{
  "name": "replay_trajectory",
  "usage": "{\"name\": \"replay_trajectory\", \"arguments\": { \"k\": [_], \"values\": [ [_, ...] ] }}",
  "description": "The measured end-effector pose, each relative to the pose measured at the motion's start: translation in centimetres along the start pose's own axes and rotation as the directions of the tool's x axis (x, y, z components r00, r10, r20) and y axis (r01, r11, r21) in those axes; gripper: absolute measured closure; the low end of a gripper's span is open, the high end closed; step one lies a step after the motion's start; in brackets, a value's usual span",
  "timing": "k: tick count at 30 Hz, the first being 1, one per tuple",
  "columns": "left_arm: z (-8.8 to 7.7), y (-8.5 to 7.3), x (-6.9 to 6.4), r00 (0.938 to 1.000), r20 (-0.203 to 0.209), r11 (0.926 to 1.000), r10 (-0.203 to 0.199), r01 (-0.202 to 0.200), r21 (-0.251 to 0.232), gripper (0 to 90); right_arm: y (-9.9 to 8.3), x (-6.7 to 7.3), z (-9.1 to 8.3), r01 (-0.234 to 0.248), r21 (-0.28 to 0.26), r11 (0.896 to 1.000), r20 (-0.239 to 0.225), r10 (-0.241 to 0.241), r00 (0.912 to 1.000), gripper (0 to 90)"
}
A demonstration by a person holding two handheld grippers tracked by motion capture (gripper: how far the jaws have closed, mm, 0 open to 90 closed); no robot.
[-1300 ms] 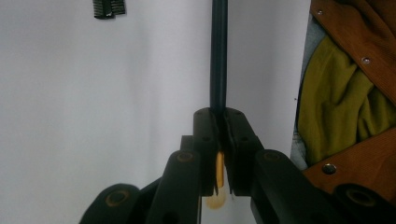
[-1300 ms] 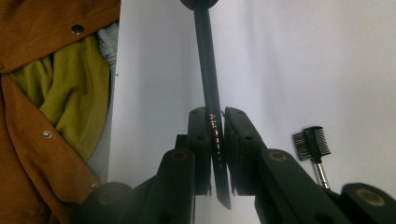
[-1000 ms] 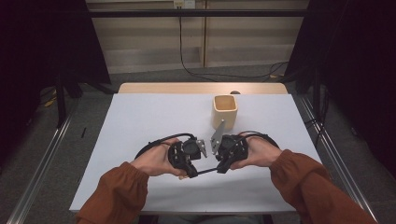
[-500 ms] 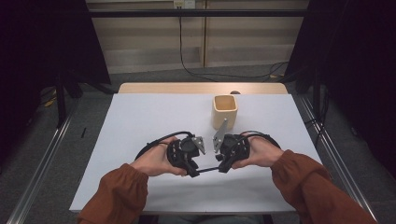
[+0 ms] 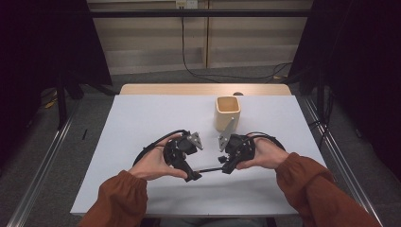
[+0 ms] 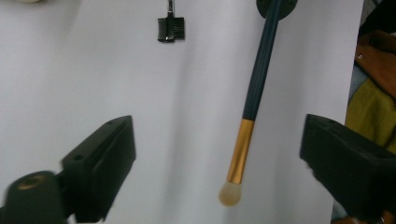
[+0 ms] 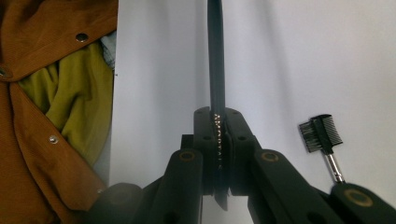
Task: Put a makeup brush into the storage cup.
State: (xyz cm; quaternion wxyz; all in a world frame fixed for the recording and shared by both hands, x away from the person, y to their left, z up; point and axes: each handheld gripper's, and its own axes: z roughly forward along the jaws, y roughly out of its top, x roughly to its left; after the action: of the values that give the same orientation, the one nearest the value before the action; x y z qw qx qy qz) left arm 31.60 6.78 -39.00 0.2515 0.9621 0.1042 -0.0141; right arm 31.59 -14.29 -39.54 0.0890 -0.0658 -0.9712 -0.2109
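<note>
On the left, the left hand-held gripper (image 5: pixel 193 176) has just been opening its jaws. They now stand spread wide, and the makeup brush (image 6: pixel 250 95) lies between them without touching either pad, its pale tip (image 6: pixel 229 193) free above the white table (image 5: pixel 142 118). I judge this as a handover: the left side has let go of the brush end.

Going to the right, the brush's dark handle runs across the gap to the right hand-held gripper (image 5: pixel 223 169), whose jaws are pressed together and pinch the handle (image 7: pixel 215 70) firmly. A small eyebrow comb (image 7: pixel 322 133) lies on the table nearby. Farther back stands the beige cup (image 5: pixel 228 112), probably the place where the brush should go next.
</note>
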Motion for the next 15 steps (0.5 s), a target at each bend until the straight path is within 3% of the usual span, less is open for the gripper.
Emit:
{"name": "replay_trajectory", "arguments": {
  "k": [8,10,15],
  "values": [
    [-0.5,-0.7,0.0,0.9993,-0.008,0.9969,-0.037,0.037,-0.07,4.3,-0.8,0.3,-0.4,-0.013,-0.035,0.999,0.01,0.014,0.9999,85.3],
    [-0.8,-1.1,0.1,0.9989,-0.027,0.9961,-0.038,0.036,-0.08,4.4,-1.1,0.5,-0.5,-0.032,-0.052,0.998,0.033,0.033,0.9989,85.3],
    [-1.3,-2.2,0.1,0.9948,-0.058,0.9849,-0.084,0.074,-0.157,4.6,-1.8,0.5,-0.7,-0.054,-0.082,0.995,0.047,0.058,0.9972,85.3]
  ]
}}
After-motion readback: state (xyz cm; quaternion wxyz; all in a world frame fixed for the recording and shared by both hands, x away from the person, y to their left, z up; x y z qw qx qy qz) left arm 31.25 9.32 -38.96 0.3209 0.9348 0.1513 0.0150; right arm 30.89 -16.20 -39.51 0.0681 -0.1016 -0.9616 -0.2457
